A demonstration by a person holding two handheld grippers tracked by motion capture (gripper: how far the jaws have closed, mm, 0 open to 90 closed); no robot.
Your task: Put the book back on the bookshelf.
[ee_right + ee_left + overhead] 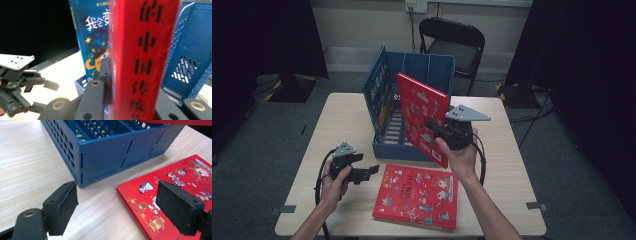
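Right hand-held gripper (438,131) is pinching the upright red book (422,116) by its lower spine edge, holding it on end at the near right corner of the blue crate (394,145). In the right gripper view the jaws sit tight on either side of the red spine (142,62) — a firm clamp, no gap.

This book looks like a stiff hardcover: it will not flop, but it is broad and flat, so held by one edge it will want to swing and twist in the pads. The glossy cover could slide too. A hold low on the spine, as here, seems the sensible place — the boards are thickest there.

Left hand-held gripper (359,172) rests low over the worktop (337,120), jaws spread with nothing between them, pointing toward the crate's front corner.

What's around: a blue book (378,95) already stands inside the crate against its left wall, and dividers run along the back. A second red book (417,196) lies flat on the worktop just in front of the crate. To my eye the crate's front wall and the standing blue book are what the held one has to clear.
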